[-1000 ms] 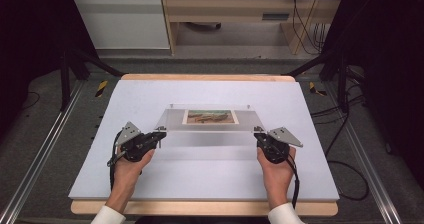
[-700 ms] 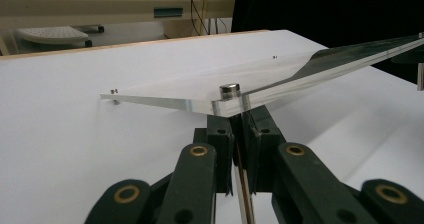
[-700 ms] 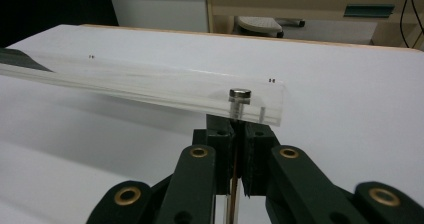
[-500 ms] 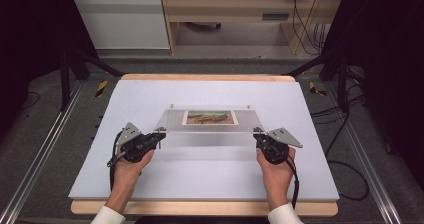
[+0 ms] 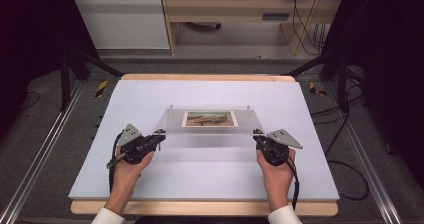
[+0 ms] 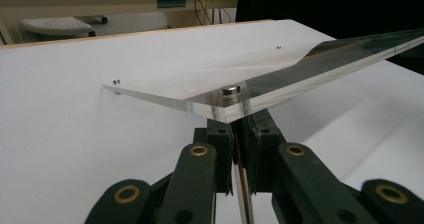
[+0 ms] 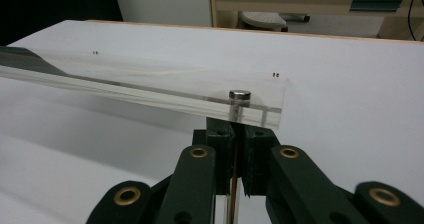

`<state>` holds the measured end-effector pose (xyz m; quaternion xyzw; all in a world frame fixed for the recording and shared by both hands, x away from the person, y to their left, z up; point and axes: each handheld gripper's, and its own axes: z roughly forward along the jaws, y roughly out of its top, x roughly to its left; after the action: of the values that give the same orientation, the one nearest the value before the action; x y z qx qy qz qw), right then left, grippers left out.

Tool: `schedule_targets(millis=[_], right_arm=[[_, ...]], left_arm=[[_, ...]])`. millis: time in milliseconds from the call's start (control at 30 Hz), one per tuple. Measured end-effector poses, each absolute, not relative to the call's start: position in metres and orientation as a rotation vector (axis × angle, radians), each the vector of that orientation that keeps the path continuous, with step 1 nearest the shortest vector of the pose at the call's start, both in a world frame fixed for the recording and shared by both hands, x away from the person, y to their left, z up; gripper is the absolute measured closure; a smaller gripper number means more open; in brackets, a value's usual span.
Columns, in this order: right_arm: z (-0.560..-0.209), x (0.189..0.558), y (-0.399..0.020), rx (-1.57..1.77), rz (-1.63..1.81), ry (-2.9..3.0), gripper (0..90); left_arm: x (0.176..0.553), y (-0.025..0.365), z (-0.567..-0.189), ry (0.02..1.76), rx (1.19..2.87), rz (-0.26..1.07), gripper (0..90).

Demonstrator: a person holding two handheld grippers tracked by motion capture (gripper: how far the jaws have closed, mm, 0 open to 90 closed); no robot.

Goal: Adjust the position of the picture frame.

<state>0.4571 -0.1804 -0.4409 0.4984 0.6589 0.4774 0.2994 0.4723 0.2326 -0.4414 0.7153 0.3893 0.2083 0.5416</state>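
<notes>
- My left claw point(image 5: 159, 134) is clamped on the near left corner of the clear acrylic frame point(image 5: 210, 129).
- My right claw point(image 5: 257, 134) pinches its near right corner.
- The frame spans between them, above the table point(image 5: 150, 94).

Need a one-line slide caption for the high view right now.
Left gripper and right gripper each clamp a near corner of the clear acrylic picture frame above the white table.

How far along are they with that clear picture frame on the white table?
Done: left hand-held gripper and right hand-held gripper are each shut on a near corner of the acrylic picture frame. In hand: its near edge is raised off the table. Left: carrying or setting it down.
</notes>
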Motion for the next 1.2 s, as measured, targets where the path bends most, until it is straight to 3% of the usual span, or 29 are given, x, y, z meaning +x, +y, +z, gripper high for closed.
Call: schedule_targets(millis=[1200], right_arm=[[-0.466, 0.446, -0.186, 1.405, 1.271, 1.856, 84.7]], left_arm=[[0.456, 0.226, -0.461, 1.073, 1.771, 0.458, 84.4]])
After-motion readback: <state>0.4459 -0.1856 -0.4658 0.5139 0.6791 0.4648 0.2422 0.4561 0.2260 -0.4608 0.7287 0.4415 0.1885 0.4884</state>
